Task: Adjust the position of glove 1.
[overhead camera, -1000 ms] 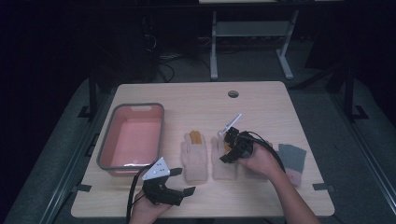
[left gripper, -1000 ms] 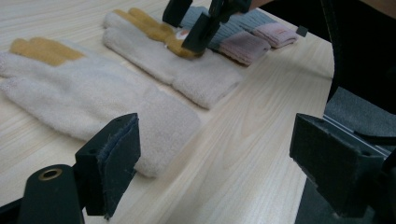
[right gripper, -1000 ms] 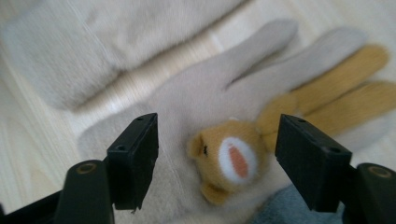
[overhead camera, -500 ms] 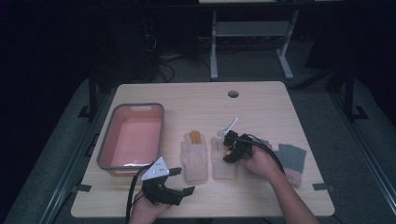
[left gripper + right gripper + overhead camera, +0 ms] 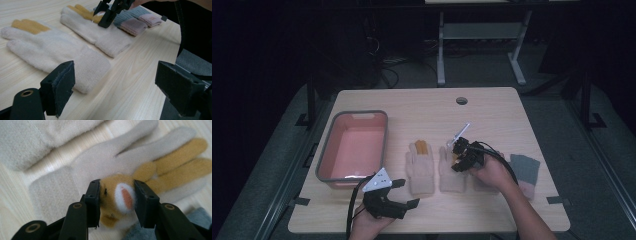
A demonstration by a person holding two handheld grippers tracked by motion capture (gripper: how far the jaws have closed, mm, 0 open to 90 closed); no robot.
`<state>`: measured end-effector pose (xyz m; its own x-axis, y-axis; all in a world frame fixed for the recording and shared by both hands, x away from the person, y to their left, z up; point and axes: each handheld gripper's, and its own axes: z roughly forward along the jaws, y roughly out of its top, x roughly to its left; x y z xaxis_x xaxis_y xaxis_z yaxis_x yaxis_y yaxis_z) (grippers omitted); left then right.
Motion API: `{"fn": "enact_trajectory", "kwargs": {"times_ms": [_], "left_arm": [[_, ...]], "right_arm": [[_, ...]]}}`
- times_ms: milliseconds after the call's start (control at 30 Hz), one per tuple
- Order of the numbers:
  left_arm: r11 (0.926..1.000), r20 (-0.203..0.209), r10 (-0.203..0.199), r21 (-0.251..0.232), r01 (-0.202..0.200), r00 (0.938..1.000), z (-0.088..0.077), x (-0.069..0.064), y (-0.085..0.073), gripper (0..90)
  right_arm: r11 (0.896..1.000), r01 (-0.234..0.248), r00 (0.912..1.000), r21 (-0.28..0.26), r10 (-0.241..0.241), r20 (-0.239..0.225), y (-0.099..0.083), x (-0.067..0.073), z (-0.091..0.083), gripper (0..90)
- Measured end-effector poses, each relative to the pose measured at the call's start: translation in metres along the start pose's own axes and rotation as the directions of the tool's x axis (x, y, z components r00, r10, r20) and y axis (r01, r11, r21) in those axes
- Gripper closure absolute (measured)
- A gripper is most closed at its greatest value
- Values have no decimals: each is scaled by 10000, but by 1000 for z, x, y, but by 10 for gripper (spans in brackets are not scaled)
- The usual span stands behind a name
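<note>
— Two cream gloves flat on the table [image 5: 492,120], side by side, yellow fingers pointing away. Which one in hand?

— Right glove [image 5: 451,172], just beside the left glove [image 5: 421,170], not quite touching it. Right gripper [image 5: 460,156] down on its finger end, narrowed to less than half its spread, just been closing, pads pressed on a tan tuft [image 5: 110,202] sewn to the glove's back.

— And the left gripper [image 5: 409,192]?

— Wide open, holding nothing, parked near the front edge, aimed at the left glove's cuff.

— Likely trouble?

— Shallow bite, for one. Mostly fluff pinched, maybe not the cloth beneath; could slip free on a lift and drop the glove back crooked. Could also strain the tuft's stitching with the whole glove hanging off it.

— Anything close enough to snag?

— Grey and pink glove [image 5: 525,170] just beside the right hand, partly under it; might get dragged along on a sideways pull. Pink tub [image 5: 324,160] well apart at the left, so a long carry on a weak hold if headed there.
</note>
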<state>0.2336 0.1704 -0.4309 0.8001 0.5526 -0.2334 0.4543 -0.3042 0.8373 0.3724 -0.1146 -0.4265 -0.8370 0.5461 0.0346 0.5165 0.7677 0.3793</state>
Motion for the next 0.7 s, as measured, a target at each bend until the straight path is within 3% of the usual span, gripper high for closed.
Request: {"fn": "enact_trajectory", "kwargs": {"times_ms": [700], "left_arm": [[10000,-98,17,-2,-17,10000,-3,1,1,163]], "right_arm": [[9976,363,9992,-593,-351,207,16,5,-44,606]]}}
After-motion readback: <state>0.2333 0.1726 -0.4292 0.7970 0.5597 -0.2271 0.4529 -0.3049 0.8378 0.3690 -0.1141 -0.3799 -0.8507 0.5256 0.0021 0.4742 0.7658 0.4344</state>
